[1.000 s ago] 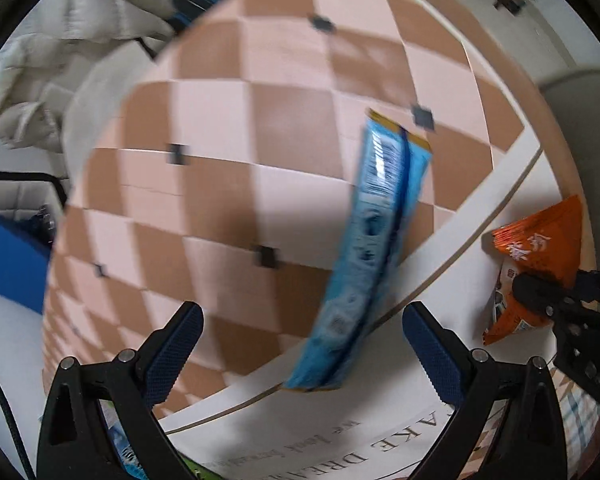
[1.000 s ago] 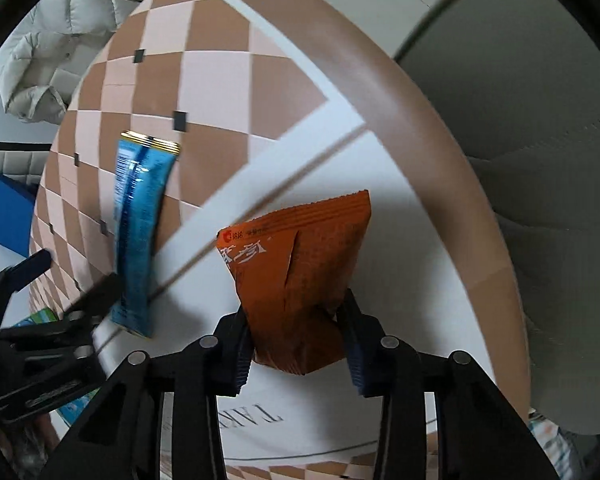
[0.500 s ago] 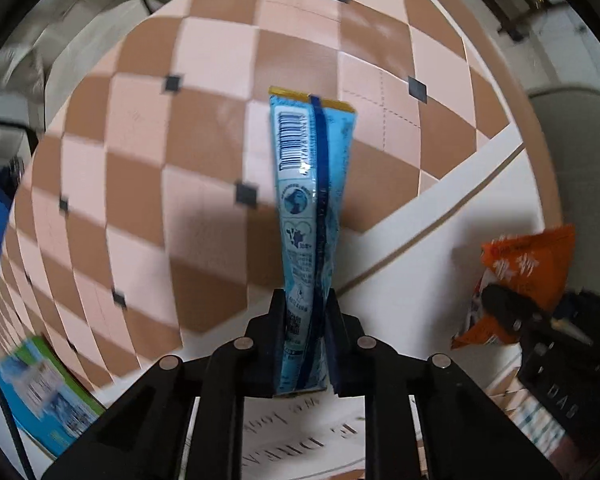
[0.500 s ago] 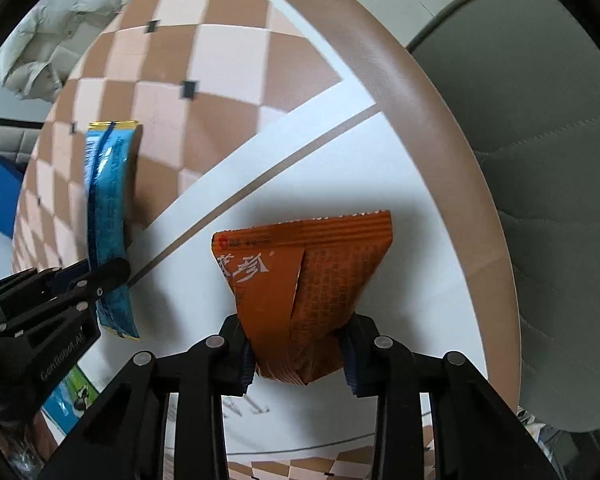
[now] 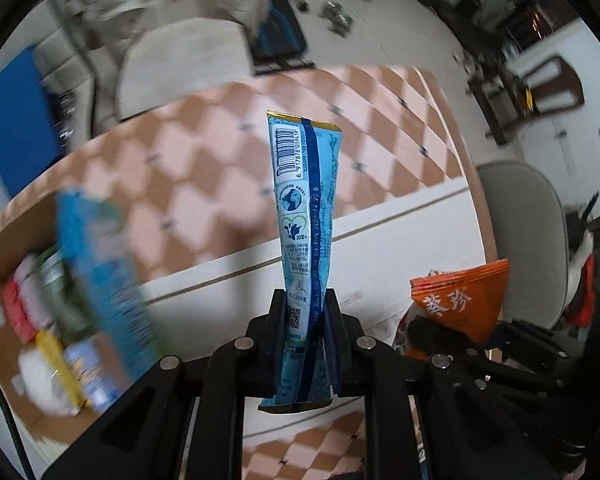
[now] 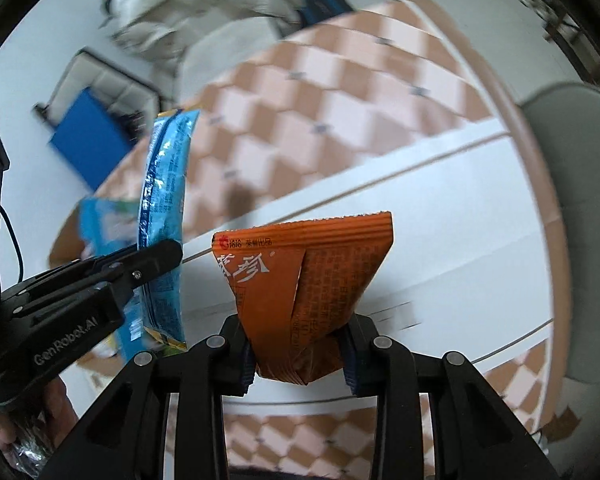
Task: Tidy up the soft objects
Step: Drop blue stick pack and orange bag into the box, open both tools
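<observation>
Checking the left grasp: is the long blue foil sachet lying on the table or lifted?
Lifted. The long blue foil sachet stands clamped in the left tool, clear of the checkered table.

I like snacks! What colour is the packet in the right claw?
Orange packet, clearest in the right wrist view.

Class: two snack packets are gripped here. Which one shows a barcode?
The long blue packet in the left tool; its barcode sits near the top. The orange packet in the right tool is squat, showing only text.

A long, thin blue packet (image 5: 304, 248) with a barcode near its top stands up straight in the air, pinched near its bottom. A crinkly orange packet (image 6: 312, 292) with white writing is up in the air too, pinched at its bottom and spreading wide at the top.
</observation>
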The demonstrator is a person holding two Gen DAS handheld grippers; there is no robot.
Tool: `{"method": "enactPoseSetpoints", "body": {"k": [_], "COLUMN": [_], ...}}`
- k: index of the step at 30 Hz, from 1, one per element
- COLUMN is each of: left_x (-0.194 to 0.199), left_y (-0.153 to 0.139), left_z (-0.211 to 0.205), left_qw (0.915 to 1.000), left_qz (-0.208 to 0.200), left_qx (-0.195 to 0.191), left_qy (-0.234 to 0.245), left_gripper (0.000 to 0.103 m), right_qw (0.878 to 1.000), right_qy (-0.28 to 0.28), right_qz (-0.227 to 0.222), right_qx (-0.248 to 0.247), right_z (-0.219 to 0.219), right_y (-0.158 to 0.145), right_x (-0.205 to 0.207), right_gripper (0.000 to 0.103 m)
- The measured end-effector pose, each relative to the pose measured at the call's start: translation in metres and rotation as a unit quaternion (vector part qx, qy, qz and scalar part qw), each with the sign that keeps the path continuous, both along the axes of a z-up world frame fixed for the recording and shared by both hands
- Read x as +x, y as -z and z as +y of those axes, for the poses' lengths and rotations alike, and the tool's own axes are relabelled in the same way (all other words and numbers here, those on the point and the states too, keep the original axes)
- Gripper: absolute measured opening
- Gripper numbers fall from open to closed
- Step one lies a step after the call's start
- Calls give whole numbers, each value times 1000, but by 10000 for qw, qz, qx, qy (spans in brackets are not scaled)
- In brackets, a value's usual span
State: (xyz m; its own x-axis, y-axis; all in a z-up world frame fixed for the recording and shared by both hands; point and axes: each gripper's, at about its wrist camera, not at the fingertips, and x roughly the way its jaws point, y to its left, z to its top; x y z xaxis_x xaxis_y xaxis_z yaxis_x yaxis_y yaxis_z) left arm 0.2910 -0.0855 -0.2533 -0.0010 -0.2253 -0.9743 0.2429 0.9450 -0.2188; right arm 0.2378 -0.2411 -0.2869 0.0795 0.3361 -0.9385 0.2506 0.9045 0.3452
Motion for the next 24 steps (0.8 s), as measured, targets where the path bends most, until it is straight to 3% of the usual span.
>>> {"method": "enactPoseSetpoints", "body": {"k": [5, 12, 18, 24], "left_x": [-2, 19, 42, 50], "left_y": [-15, 16, 51, 76], "left_z": [96, 192, 199, 191], "left_qw": [9982, 9919, 9884, 9864], "left_qz": [-27, 536, 1025, 1392], "left_qx": [71, 42, -159, -130], "left_qy": [-595, -1147, -1114, -868], "left_gripper": [15, 15, 15, 18], "right_qw": [9977, 9916, 9880, 9870], "right_qy": [-596, -1265, -1545, -1552], "right_qz": [-209, -165, 56, 398], "right_qx": [230, 226, 11, -84], "right_z": [85, 202, 253, 265], "right_y": [-37, -37, -18, 0], "right_x": [-9, 5, 18, 22], "right_gripper": [36, 36, 36, 37]}}
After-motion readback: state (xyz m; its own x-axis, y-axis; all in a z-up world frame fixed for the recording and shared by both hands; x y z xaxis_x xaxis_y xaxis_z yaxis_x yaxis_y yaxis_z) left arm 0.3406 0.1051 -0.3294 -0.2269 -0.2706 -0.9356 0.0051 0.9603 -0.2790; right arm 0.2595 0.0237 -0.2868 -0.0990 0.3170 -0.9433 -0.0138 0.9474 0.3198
